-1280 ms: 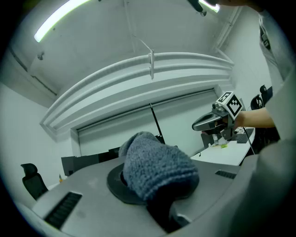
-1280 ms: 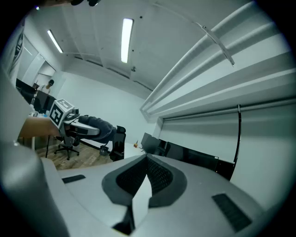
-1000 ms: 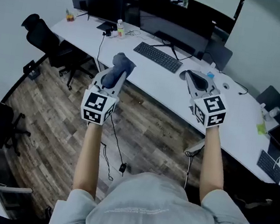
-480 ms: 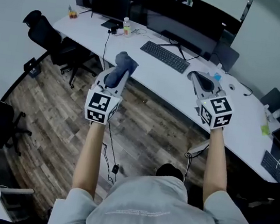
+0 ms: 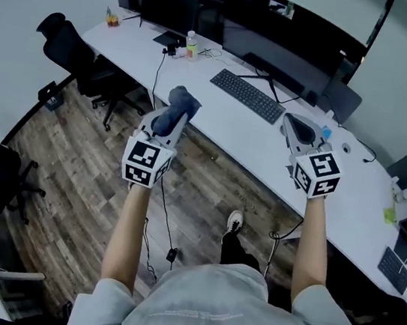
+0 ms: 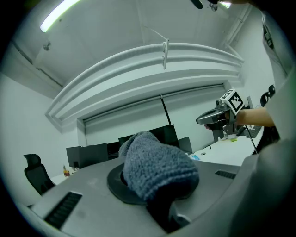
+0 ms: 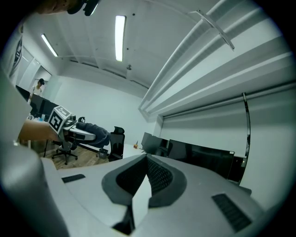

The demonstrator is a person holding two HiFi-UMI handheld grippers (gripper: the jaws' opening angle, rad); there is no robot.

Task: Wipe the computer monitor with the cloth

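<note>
Foot (image 5: 234,221) stepped forward, left tongs (image 5: 170,119) clamping cloth (image 5: 182,100), right tongs (image 5: 297,126) closed.

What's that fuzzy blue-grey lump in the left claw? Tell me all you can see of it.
It is the cloth, a thick, nubby, blue-grey fabric like terry, bunched into a rounded wad. The left claw is shut on it, and the wad bulges out past the tips. It hangs in the air on the near side of the white desk; only the claw touches it.
</note>
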